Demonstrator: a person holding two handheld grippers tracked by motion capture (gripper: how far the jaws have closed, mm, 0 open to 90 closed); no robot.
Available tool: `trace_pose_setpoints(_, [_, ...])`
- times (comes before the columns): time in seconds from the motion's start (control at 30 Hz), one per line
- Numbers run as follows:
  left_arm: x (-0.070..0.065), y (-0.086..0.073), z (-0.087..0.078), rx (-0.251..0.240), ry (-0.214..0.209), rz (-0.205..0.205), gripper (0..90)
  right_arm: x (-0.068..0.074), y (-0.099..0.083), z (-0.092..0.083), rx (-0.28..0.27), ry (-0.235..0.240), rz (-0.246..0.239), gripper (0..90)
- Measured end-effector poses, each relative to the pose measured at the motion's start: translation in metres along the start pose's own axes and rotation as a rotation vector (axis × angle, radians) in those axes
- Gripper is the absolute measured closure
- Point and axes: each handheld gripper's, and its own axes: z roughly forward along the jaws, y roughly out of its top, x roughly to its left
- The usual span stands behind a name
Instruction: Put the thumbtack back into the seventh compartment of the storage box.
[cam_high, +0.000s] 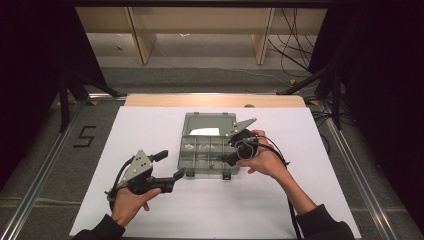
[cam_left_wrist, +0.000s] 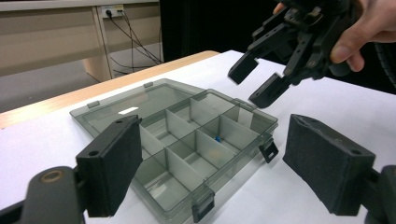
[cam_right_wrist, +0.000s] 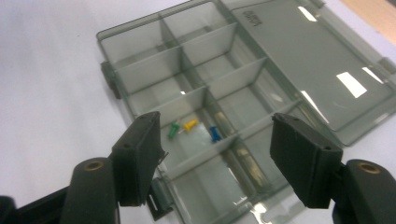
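A grey see-through compartment box (cam_high: 200, 163) lies on the white sheet with its lid (cam_high: 209, 125) folded flat behind it. One compartment near the box's right front corner holds a green pin (cam_right_wrist: 173, 130), a yellow pin (cam_right_wrist: 190, 125) and a blue pin (cam_right_wrist: 214, 134). My right gripper (cam_high: 229, 151) hovers open just above that corner with nothing between its fingers; the pins lie below the gap (cam_right_wrist: 219, 158). My left gripper (cam_high: 170, 165) rests open to the left of the box, aimed at it (cam_left_wrist: 219, 163), its jaws apart and bare. From there the right gripper (cam_left_wrist: 254, 83) hangs over the box (cam_left_wrist: 180, 128).
The white sheet (cam_high: 150, 130) covers the table, whose wooden far edge (cam_high: 215, 100) shows behind the box. Two dark latches (cam_high: 226, 174) stick out at the box's front. Stand legs (cam_high: 320, 75) and cables flank the table; a "5" mark (cam_high: 85, 136) is on the floor at left.
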Motion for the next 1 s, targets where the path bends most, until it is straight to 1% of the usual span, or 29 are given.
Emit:
trace_pose_setpoints(0.03, [0.001, 0.0, 0.0, -0.004, -0.001, -0.007, 18.3, -0.002, -0.002, -0.002, -0.005, 0.003, 0.008, 33.5])
trace_pose_setpoints(0.07, [0.001, 0.0, 0.001, -0.005, -0.004, -0.007, 18.4, -0.003, -0.003, -0.003, -0.014, 0.001, 0.011, 33.4])
trace_pose_setpoints(0.1, [0.002, 0.0, 0.001, -0.007, -0.006, -0.003, 18.3, -0.004, -0.005, -0.004, -0.024, 0.0, 0.025, 33.2])
trace_pose_setpoints(0.13, [0.002, 0.0, 0.001, -0.005, -0.006, -0.004, 18.3, -0.005, -0.006, -0.007, -0.018, 0.002, 0.03, 33.1])
trace_pose_setpoints(0.2, [0.0, -0.001, 0.002, 0.002, -0.005, -0.017, 18.3, -0.008, -0.009, -0.008, -0.047, -0.005, 0.034, 32.9])
trace_pose_setpoints(0.23, [0.0, -0.001, 0.002, -0.003, -0.011, -0.016, 18.3, -0.009, -0.01, -0.011, -0.047, -0.003, 0.04, 32.8])
trace_pose_setpoints(0.27, [0.0, -0.001, 0.002, 0.006, -0.006, -0.017, 18.3, -0.008, -0.01, -0.011, -0.06, -0.01, 0.056, 32.6])
trace_pose_setpoints(0.3, [0.0, -0.001, 0.002, 0.007, -0.005, -0.015, 18.4, -0.01, -0.011, -0.013, -0.056, -0.007, 0.055, 32.5])
trace_pose_setpoints(0.33, [0.0, -0.001, 0.002, 0.006, -0.005, -0.014, 18.3, -0.01, -0.012, -0.014, -0.06, -0.005, 0.065, 32.5])
trace_pose_setpoints(0.37, [0.001, -0.001, 0.002, 0.001, -0.01, -0.009, 18.3, -0.01, -0.013, -0.013, -0.084, -0.013, 0.062, 32.4])
trace_pose_setpoints(0.4, [0.003, -0.001, 0.003, -0.008, -0.02, -0.001, 18.3, -0.01, -0.013, -0.015, -0.086, -0.017, 0.076, 32.3])
trace_pose_setpoints(0.43, [0.002, -0.001, 0.003, -0.007, -0.016, -0.021, 18.3, -0.009, -0.014, -0.015, -0.089, -0.02, 0.087, 31.9])
trace_pose_setpoints(0.47, [0.002, -0.001, 0.002, 0.003, -0.008, -0.025, 18.3, -0.011, -0.015, -0.017, -0.08, -0.016, 0.077, 31.3])
trace_pose_setpoints(0.5, [0.003, -0.001, 0.002, -0.003, -0.013, -0.016, 18.3, -0.011, -0.015, -0.017, -0.081, -0.014, 0.069, 31.0])
trace_pose_setpoints(0.53, [0.003, -0.001, 0.002, -0.002, -0.01, -0.023, 18.3, -0.011, -0.016, -0.017, -0.073, -0.012, 0.084, 31.0])
trace_pose_setpoints(0.6, [0.004, -0.001, 0.003, -0.009, -0.021, -0.03, 18.3, -0.012, -0.017, -0.018, -0.073, -0.011, 0.083, 30.9])
trace_pose_setpoints(0.63, [0.003, -0.001, 0.002, 0.005, -0.008, -0.033, 18.3, -0.014, -0.018, -0.018, -0.081, -0.012, 0.075, 30.7])
trace_pose_setpoints(0.67, [0.004, 0.0, 0.003, 0.004, -0.012, -0.033, 18.4, -0.013, -0.019, -0.017, -0.088, -0.023, 0.099, 30.3])
trace_pose_setpoints(0.7, [0.003, -0.001, 0.002, 0.015, 0.002, -0.047, 18.4, -0.015, -0.019, -0.019, -0.081, -0.013, 0.086, 29.9])
trace_pose_setpoints(0.73, [0.004, 0.0, 0.003, 0.013, 0.002, -0.049, 18.4, -0.016, -0.02, -0.017, -0.101, -0.025, 0.094, 29.8])
trace_pose_setpoints(0.77, [0.004, 0.0, 0.003, 0.015, -0.001, -0.054, 18.3, -0.017, -0.02, -0.02, -0.086, -0.017, 0.107, 29.6])
trace_pose_setpoints(0.83, [0.005, 0.0, 0.005, 0.017, 0.0, -0.062, 18.4, -0.019, -0.021, -0.02, -0.098, -0.031, 0.119, 28.8])
trace_pose_setpoints(0.87, [0.006, 0.0, 0.007, 0.018, -0.005, -0.063, 18.4, -0.021, -0.022, -0.021, -0.096, -0.029, 0.132, 28.6])
trace_pose_setpoints(0.9, [0.006, 0.001, 0.007, 0.026, -0.005, -0.062, 18.4, -0.023, -0.024, -0.021, -0.102, -0.033, 0.131, 28.6])
trace_pose_setpoints(0.93, [0.006, 0.001, 0.009, 0.033, -0.004, -0.071, 18.4, -0.025, -0.025, -0.02, -0.123, -0.05, 0.138, 28.3])
trace_pose_setpoints(0.97, [0.007, 0.0, 0.01, 0.038, -0.008, -0.076, 18.5, -0.026, -0.026, -0.021, -0.121, -0.047, 0.163, 27.4])
trace_pose_setpoints(1.0, [0.007, 0.0, 0.011, 0.047, -0.007, -0.078, 18.4, -0.03, -0.027, -0.023, -0.112, -0.039, 0.167, 27.2])
